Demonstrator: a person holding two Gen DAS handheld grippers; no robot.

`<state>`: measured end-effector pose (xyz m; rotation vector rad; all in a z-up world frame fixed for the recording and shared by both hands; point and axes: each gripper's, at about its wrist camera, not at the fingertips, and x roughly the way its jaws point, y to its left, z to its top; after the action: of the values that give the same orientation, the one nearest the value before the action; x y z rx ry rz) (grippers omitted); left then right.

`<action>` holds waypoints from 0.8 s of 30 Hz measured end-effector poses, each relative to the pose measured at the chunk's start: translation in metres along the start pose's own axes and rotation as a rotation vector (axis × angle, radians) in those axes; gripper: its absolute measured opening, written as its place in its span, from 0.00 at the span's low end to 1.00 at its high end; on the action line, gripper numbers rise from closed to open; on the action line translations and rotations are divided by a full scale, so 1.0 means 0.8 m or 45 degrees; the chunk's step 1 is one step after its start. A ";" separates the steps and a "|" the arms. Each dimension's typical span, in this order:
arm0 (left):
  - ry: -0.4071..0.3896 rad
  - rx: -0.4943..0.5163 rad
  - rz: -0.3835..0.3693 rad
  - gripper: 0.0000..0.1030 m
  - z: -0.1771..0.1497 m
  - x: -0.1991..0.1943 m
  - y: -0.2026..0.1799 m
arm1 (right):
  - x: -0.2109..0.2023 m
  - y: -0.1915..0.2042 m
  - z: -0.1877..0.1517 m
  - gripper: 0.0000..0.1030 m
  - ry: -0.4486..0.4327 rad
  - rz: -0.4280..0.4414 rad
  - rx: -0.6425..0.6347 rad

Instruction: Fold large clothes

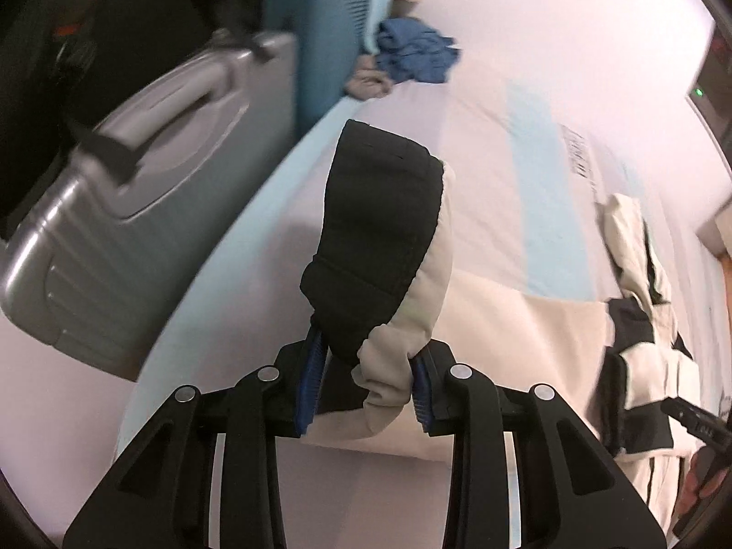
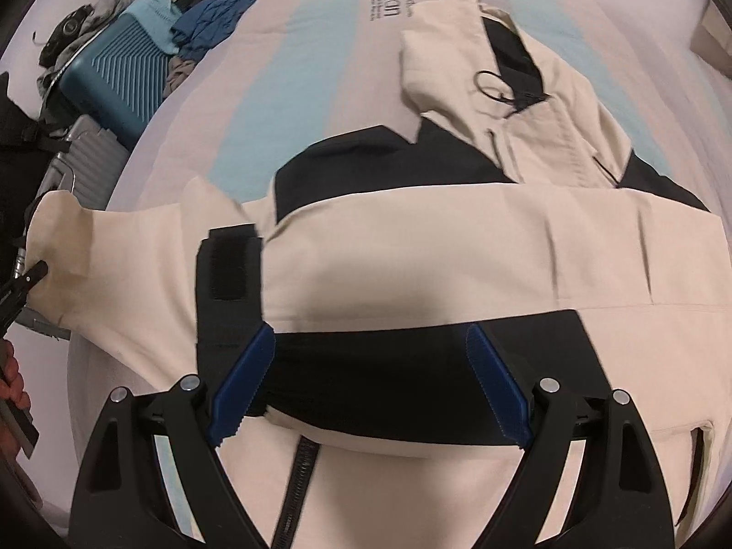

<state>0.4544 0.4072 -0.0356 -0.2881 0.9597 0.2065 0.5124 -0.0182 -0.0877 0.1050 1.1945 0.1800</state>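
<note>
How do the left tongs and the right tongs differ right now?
The left tongs are shut on the jacket's black-and-cream cuff; the right tongs stand wide open, holding nothing. The left tongs hold their sleeve end raised off the bed; the right tongs hover over the jacket spread flat. Both have blue pads and black linkages.
</note>
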 end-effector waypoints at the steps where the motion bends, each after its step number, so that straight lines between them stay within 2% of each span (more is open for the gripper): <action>1: -0.001 0.006 -0.004 0.31 0.000 0.001 -0.010 | -0.003 -0.006 0.000 0.80 -0.010 -0.001 0.005; 9: -0.009 0.125 -0.018 0.30 -0.011 -0.008 -0.104 | -0.026 -0.052 -0.007 0.80 -0.050 -0.030 0.013; 13: -0.007 0.171 -0.023 0.28 -0.015 -0.013 -0.151 | -0.044 -0.081 -0.013 0.90 -0.086 -0.078 -0.009; 24: -0.003 0.294 -0.008 0.26 -0.046 -0.030 -0.300 | -0.088 -0.185 -0.035 0.91 -0.109 -0.062 0.022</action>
<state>0.4841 0.1674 0.0000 -0.0787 0.9702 0.0887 0.4739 -0.1772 -0.0594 0.0977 1.1126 0.1218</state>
